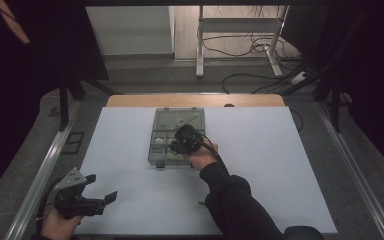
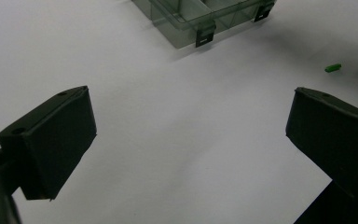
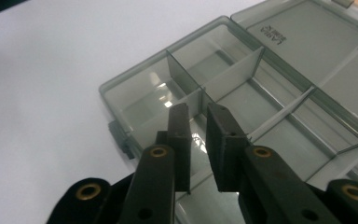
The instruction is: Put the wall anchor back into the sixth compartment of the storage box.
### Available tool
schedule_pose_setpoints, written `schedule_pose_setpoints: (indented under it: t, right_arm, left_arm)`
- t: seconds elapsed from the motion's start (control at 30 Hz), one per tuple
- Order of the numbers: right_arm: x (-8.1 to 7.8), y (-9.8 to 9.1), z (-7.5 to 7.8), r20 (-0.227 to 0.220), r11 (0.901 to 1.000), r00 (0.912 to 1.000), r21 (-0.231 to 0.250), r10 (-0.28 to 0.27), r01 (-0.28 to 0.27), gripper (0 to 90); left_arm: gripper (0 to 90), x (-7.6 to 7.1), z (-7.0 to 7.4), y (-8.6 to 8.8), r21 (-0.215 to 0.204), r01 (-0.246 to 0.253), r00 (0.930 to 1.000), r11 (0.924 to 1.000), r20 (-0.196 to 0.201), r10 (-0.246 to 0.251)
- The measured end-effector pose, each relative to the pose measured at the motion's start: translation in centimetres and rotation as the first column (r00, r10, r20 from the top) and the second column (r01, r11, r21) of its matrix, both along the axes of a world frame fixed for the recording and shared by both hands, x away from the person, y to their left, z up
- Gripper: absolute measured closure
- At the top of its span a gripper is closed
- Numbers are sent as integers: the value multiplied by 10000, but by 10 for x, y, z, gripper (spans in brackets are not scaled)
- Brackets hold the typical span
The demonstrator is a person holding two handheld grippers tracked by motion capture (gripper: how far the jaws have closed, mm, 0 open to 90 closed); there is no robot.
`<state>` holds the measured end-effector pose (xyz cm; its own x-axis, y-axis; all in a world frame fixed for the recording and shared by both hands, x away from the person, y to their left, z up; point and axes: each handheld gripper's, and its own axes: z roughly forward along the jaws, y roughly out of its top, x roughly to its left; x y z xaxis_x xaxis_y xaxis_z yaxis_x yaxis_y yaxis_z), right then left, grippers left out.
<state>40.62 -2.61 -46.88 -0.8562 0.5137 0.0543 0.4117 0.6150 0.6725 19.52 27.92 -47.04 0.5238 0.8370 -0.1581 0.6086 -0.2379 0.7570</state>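
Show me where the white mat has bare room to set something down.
The white mat is bare right of the compartment box, out to its right edge. It is bare left of the box too. Crowded: at the box, where the right tool hovers. Near front, a small green piece lies by the sleeve.

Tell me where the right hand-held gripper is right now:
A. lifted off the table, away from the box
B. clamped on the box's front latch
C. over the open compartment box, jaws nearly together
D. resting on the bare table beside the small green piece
C: the right hand-held gripper hangs over the divided compartments of the clear compartment box, its jaws a narrow gap apart with nothing visible between them.
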Motion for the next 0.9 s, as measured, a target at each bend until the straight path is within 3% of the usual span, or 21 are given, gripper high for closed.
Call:
schedule_pose_setpoints:
  t: [0.17,0.33,0.73,0.9]
  right_arm:
    - [-9,-4,9,-74,9994,9995,151,317,-316,727]
    - [-19,-13,17,-205,9981,9985,365,505,-498,615]
    - [-41,-33,27,126,9955,9980,707,625,-632,402]
    - [-51,-39,28,262,9950,9965,587,791,-806,320]
  left_arm:
    - [22,0,0,0,-20,-20,10000,10000,-13,20]
    - [22,0,0,-1,18,-9,10000,10000,3,9]
    - [22,0,0,-1,8,-33,10000,10000,-6,33]
    - [22,0,0,0,-2,-44,10000,10000,-10,44]
